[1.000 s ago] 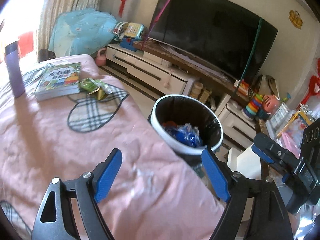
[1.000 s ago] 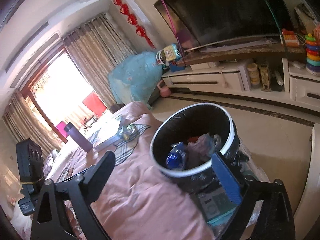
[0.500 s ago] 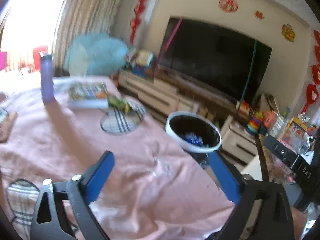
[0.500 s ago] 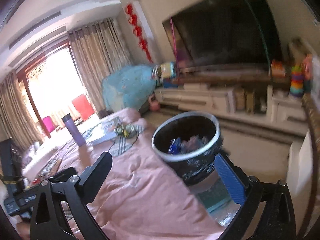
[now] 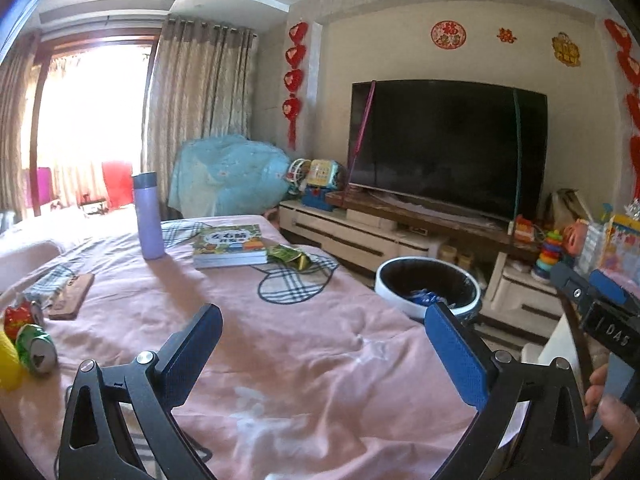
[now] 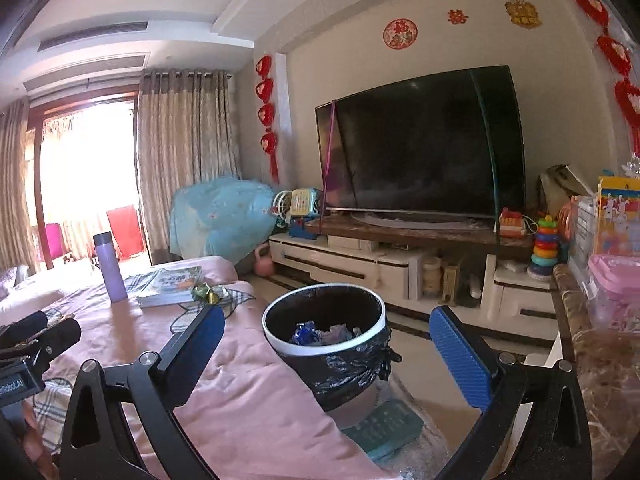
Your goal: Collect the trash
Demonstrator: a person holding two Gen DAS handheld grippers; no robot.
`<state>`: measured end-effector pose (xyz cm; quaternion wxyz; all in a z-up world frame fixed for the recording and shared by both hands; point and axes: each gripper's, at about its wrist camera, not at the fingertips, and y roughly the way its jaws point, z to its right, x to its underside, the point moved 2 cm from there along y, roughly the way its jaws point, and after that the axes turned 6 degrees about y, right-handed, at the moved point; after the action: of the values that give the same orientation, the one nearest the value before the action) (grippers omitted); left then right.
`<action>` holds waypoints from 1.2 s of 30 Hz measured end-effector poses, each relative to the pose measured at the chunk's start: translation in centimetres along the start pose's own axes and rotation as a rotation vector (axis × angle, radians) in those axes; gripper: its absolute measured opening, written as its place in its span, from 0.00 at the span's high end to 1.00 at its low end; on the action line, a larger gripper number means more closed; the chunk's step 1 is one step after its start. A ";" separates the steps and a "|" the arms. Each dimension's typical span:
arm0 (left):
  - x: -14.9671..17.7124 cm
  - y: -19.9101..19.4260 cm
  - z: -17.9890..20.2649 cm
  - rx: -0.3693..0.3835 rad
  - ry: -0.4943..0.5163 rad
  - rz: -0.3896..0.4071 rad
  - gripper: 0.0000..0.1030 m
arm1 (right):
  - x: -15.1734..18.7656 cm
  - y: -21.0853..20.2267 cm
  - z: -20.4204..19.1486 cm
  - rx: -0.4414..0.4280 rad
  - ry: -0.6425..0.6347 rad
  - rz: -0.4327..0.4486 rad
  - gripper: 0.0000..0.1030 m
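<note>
A white-rimmed trash bin (image 6: 326, 342) lined with a black bag stands beside the table and holds blue and grey wrappers; it also shows in the left wrist view (image 5: 428, 290). A green crumpled wrapper (image 5: 289, 257) lies on the pink tablecloth next to a book; it shows in the right wrist view (image 6: 208, 292). A crushed green can (image 5: 36, 348) and a red can (image 5: 18, 314) lie at the table's left edge. My left gripper (image 5: 322, 356) is open and empty above the cloth. My right gripper (image 6: 326, 354) is open and empty, in front of the bin.
A purple bottle (image 5: 148, 216) and a book (image 5: 229, 245) stand on the far part of the table. A wooden board (image 5: 72, 295) lies at the left. A TV (image 5: 446, 148) on a low cabinet lines the far wall. A pink box (image 6: 614, 292) sits on a counter at right.
Both grippers have pulled back and tilted upward from the bin, so more of the table and room shows. Both stay open and empty.
</note>
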<state>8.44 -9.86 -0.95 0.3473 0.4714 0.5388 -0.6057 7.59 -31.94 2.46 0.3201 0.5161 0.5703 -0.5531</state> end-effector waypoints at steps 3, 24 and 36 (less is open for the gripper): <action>0.0 0.1 0.2 -0.013 0.001 -0.003 0.01 | 0.2 -0.4 0.0 0.005 0.000 0.011 0.00; 0.3 0.0 -0.3 -0.069 0.014 0.016 0.01 | 1.2 -0.4 -0.5 0.030 -0.026 -0.018 0.00; 0.7 0.3 -0.8 -0.074 0.008 0.020 0.01 | 1.3 -0.3 -0.5 0.023 -0.023 -0.032 0.00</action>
<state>8.68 -9.07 -1.69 0.3684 0.4659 0.5576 -0.5799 7.11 -31.09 1.40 0.3117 0.5044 0.5682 -0.5706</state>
